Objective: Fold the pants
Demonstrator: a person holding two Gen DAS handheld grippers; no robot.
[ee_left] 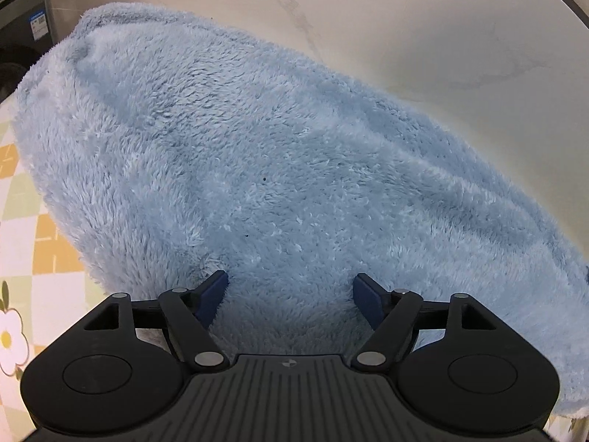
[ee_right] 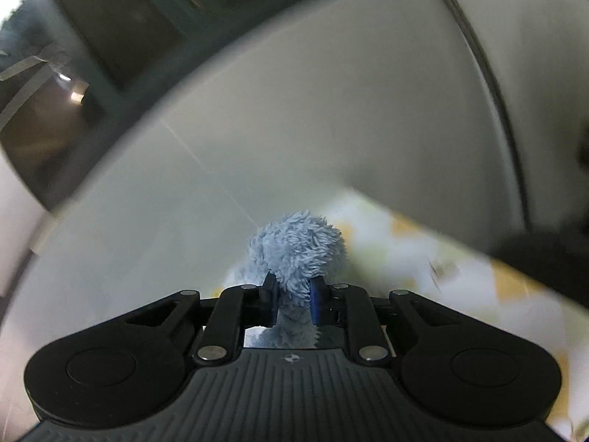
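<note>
My left gripper hangs wide open over the blue fleece pants, which spread from nine to three o'clock across the pale table. My right gripper pinches a plush tuft at twelve. Soft, light, floppy; best taken by hem or waistband.

The fluffy blue pants fill the space ahead of the left gripper. Bare pale table lies beyond. The right wrist view is blurred; the way there seems open.

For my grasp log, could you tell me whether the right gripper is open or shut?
Shut: the right gripper pinches a tuft of the blue fleece pants.
</note>
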